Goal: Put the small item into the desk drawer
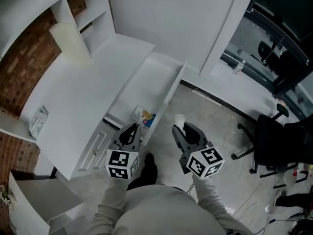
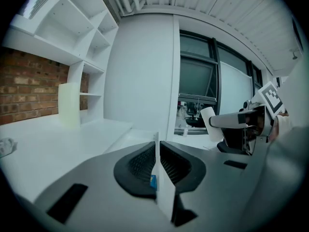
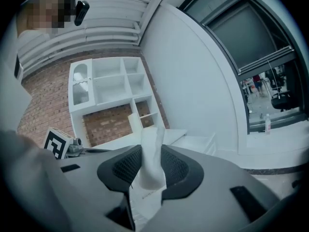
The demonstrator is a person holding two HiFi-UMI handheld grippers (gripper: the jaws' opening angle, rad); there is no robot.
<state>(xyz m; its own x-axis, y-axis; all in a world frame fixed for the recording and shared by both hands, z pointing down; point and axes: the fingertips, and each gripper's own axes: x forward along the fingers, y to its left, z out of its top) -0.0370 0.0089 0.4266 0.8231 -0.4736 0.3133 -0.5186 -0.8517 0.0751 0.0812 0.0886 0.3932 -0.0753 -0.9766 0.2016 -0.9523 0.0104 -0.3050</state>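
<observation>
The white desk point(image 1: 73, 106) has its drawer point(image 1: 172, 89) pulled open toward me. My left gripper point(image 1: 133, 129) hovers over the drawer's near end, shut on a thin flat card point(image 1: 143, 116) with colourful print. In the left gripper view this card point(image 2: 161, 178) stands edge-on between the closed pads of the left gripper point(image 2: 157, 151). My right gripper point(image 1: 183, 129) hangs over the floor just right of the drawer, shut on a small white rolled item point(image 1: 179, 121). That white item point(image 3: 152, 153) sticks up out of the right gripper point(image 3: 149, 164).
A tissue packet point(image 1: 38, 121) lies at the desk's left edge and a pale upright block point(image 1: 71, 43) stands at the back by the white shelves point(image 1: 93, 13). A black office chair point(image 1: 274, 136) stands on the floor to the right.
</observation>
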